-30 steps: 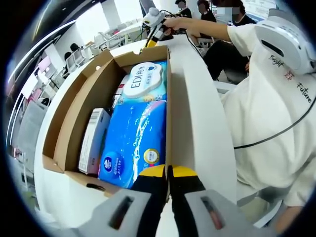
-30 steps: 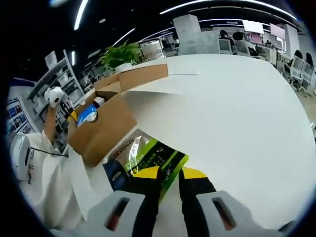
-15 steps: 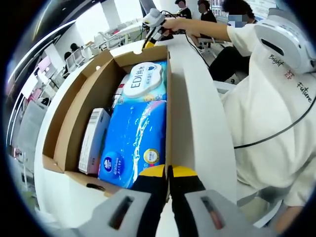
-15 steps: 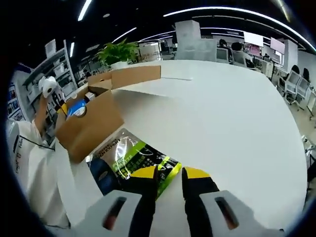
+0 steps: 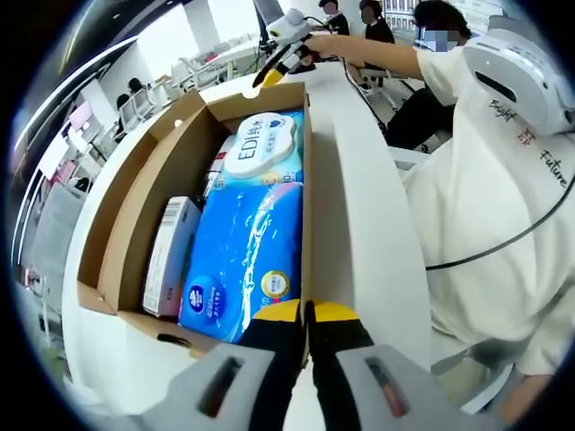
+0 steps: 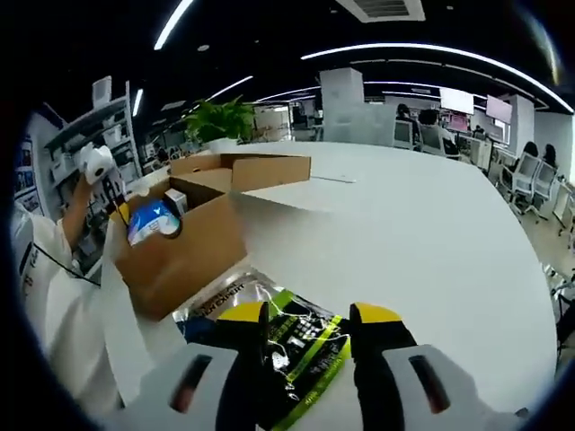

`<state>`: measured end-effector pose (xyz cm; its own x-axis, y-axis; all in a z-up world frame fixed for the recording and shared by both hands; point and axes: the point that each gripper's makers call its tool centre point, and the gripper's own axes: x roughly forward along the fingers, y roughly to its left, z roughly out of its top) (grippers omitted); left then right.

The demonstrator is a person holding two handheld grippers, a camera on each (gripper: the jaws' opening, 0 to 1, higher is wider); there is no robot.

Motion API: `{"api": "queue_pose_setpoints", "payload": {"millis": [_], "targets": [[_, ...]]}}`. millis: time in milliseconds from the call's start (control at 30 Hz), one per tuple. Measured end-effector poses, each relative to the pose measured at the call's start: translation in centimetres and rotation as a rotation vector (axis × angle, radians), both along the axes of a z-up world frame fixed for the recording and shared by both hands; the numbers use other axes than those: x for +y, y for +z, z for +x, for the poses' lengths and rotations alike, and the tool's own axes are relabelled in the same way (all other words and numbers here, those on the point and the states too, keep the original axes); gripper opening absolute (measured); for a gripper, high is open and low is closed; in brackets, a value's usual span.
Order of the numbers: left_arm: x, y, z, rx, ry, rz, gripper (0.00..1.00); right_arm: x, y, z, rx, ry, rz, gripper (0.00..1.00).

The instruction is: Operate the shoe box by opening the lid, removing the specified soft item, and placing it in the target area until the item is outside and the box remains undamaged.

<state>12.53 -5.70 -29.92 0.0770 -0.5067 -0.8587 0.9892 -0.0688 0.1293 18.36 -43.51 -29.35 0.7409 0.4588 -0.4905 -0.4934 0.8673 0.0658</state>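
Observation:
The open cardboard shoe box (image 5: 157,180) holds a blue tissue pack (image 5: 243,251), a white EDI wipes pack (image 5: 262,148) and a slim white carton (image 5: 171,256). My left gripper (image 5: 305,312) is shut on the near end of the box's right wall. In the right gripper view, a green and black foil packet (image 6: 292,337) lies on the white table (image 6: 431,233) beside the box (image 6: 180,247). My right gripper (image 6: 310,314) stands open over the packet, one jaw on either side of it. It also shows at the box's far end (image 5: 265,76).
The box's white lid (image 5: 359,206) lies folded out to the right. A person in a white top (image 5: 485,180) stands close against that side. The left gripper (image 6: 119,214) shows at the box's far corner. A potted plant (image 6: 220,117), desks and chairs are in the background.
My right gripper's jaws have spread apart and let go of the foil packet, which now rests on the table. The right view has shifted. The left gripper and the box have not moved.

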Motion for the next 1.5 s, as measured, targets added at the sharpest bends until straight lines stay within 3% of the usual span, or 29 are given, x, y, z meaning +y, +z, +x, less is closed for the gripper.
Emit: {"api": "queue_pose_setpoints", "payload": {"millis": [133,400,667,867,933,1167,1267,1500], "targets": [[0.0,0.0,0.0,0.002,-0.001,-0.001,0.02,1.0,0.0,-0.7,-0.033,-0.013,-0.065,0.45],[0.0,0.0,-0.1,-0.002,0.002,-0.002,0.02,2.2,-0.8,-1.7,-0.055,-0.043,-0.063,0.63],[0.0,0.0,-0.1,-0.002,0.004,-0.003,0.02,2.7,-2.9,-2.0,-0.036,-0.087,-0.091,0.73],[-0.1,0.0,-0.1,-0.001,0.002,-0.005,0.02,2.5,-4.5,-2.2,-0.004,-0.091,-0.12,0.73],[-0.1,0.0,0.0,-0.001,0.001,-0.004,0.02,2.5,-4.3,-2.1,-0.027,-0.081,-0.116,0.72],[-0.1,0.0,0.0,-0.001,0.001,-0.003,0.02,2.6,-4.8,-2.2,-0.005,-0.019,-0.064,0.7],[-0.1,0.0,0.0,0.002,0.003,-0.002,0.02,2.6,-4.6,-2.1,-0.016,0.034,-0.069,0.69],[-0.1,0.1,0.0,0.0,0.004,-0.001,0.02,2.5,-4.5,-2.0,-0.001,0.052,-0.077,0.68]]}}
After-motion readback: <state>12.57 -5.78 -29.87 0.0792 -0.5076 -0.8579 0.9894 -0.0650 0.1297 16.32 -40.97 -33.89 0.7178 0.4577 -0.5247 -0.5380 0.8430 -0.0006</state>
